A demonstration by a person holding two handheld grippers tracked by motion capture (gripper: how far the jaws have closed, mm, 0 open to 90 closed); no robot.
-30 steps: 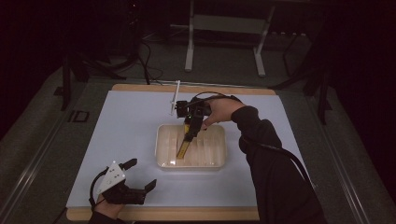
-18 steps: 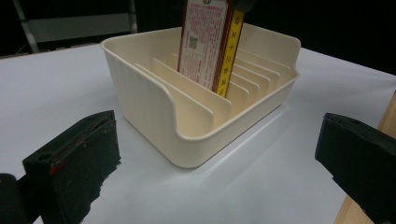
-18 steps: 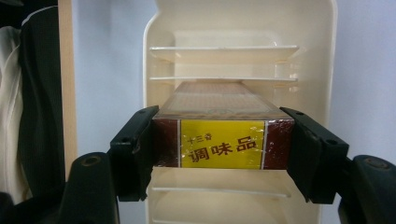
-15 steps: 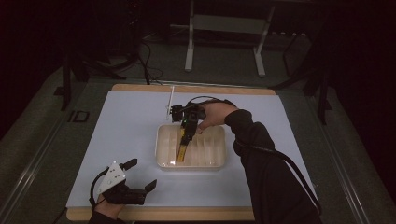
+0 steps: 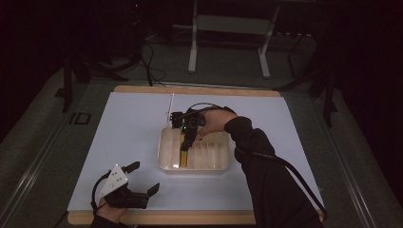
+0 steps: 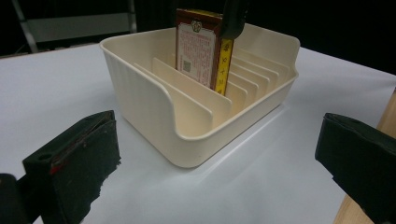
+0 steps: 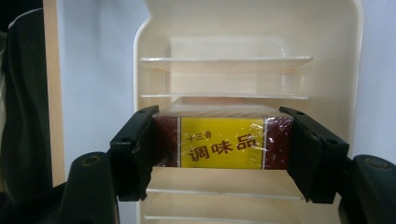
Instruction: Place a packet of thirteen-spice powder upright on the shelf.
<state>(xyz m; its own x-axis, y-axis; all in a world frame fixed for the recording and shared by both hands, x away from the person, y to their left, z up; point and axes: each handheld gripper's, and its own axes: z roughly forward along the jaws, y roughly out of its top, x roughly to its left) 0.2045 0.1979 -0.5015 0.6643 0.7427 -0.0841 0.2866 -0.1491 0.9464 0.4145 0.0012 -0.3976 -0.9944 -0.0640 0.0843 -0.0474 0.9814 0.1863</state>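
Right gripper (image 5: 183, 153) has come down; its fingers clamp the box (image 7: 222, 142), now upright between tray (image 6: 144, 100) dividers. Left gripper (image 5: 140, 178) idle on surface (image 5: 123, 137), fingers apart.

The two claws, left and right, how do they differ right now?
The left claw is open and holds nothing; the right claw is shut on the box. The left claw rests near the table's front edge, apart from the tray; the right claw points down into the tray. Both have black jaws.
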